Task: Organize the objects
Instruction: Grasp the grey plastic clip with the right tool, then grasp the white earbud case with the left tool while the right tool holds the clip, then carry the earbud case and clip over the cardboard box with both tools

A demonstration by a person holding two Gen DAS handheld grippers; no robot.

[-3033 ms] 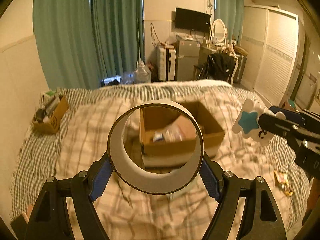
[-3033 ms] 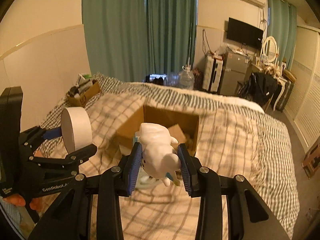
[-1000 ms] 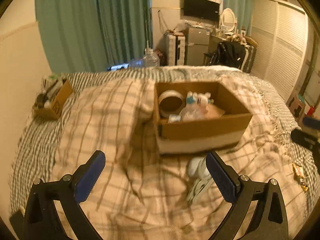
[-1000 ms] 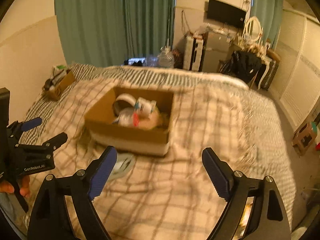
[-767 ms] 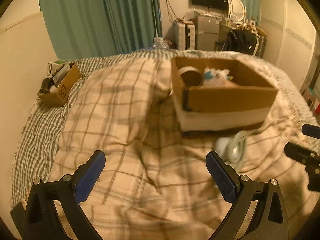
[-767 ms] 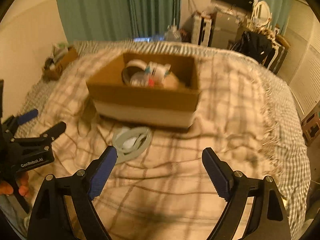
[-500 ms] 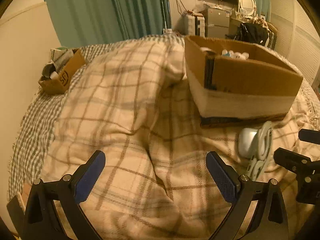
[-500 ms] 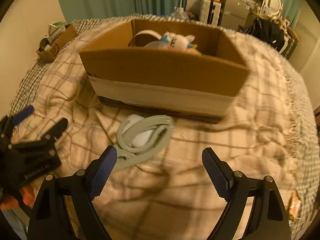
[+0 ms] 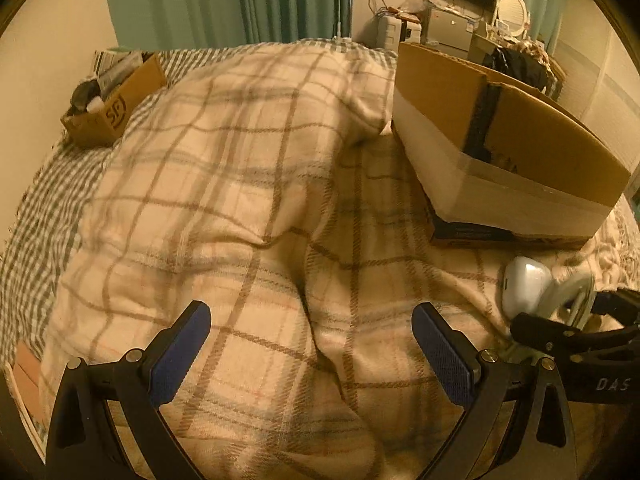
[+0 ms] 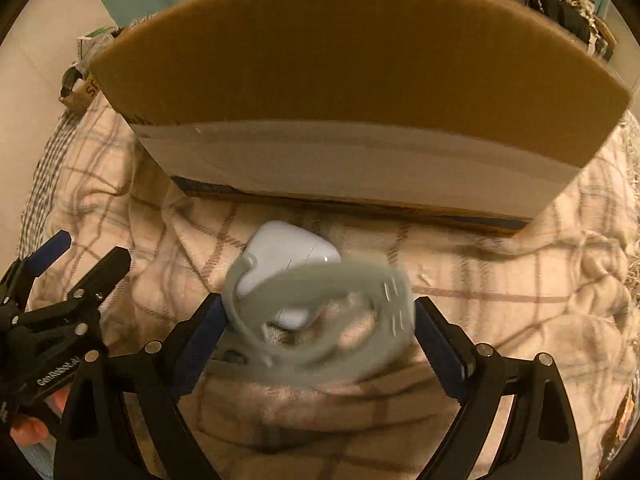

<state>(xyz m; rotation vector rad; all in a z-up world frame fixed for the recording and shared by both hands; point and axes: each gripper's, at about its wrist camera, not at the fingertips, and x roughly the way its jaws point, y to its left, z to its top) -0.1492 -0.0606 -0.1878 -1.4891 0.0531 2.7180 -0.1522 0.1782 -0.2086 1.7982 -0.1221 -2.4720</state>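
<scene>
Right now the right gripper (image 10: 318, 336) is down over a grey ring-shaped holder (image 10: 320, 320) that lies on the plaid blanket (image 9: 248, 184) just in front of the big cardboard box (image 10: 352, 80). A white rounded gadget (image 10: 288, 256) sits partly inside the ring, on the box side. Fingers are spread wide, one blue pad on each side of the ring — close to its rim, but the ring is blurred, so actual contact cannot be told; it does not look clamped.

Left gripper (image 9: 312, 356) hangs over bare blanket, fingers spread wide, nothing between the pads. In the left wrist view the same white gadget (image 9: 524, 288) and ring (image 9: 568, 296) show at the right edge, near the box's (image 9: 520, 140) front corner, with the right gripper's (image 9: 576, 332) black fingers reaching in over them.

Box contents are hidden from both views — only the outer walls and a pale tape band show.

A smaller open carton (image 9: 108, 104) with clutter sits at the far left of the bed, well apart from the rest. A person's fingertips (image 10: 28, 428) show under the left gripper (image 10: 52, 280) in the right wrist view.
</scene>
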